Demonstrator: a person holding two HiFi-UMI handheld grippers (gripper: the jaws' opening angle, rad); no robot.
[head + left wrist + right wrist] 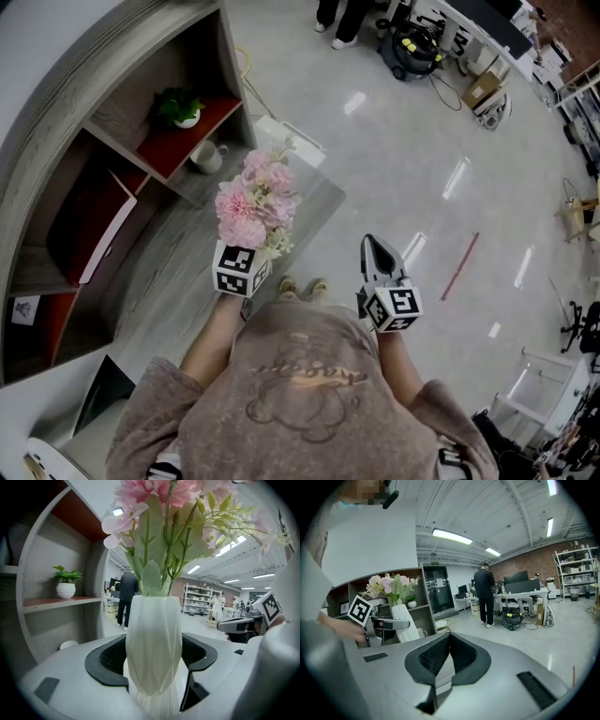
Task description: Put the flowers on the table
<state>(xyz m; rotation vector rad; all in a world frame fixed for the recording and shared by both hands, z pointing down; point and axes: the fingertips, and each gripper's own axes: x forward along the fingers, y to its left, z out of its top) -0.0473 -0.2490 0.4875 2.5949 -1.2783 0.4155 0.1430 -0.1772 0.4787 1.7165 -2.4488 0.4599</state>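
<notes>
Flowers (pixel 255 202), pink, stand in a white faceted vase (pixel 153 639). Your left gripper (pixel 153 665) clamps the vase around its lower body with jaws set wide and holds it in the air above the floor. Your right gripper (pixel 379 253) is closed on nothing, well apart to the right. Just left stands a curved shelf unit (pixel 94 61) carrying 1 potted plant (pixel 180 106) and 1 mug (pixel 206 156). Far ahead, a person (pixel 483 595) stands near a vacuum cleaner (pixel 513 618).

Flowers (pixel 255 202) in vase (pixel 153 634) between left tongs (pixel 153 667), shelving (pixel 112 117) to their left — potted plant (pixel 180 106) on it
</notes>
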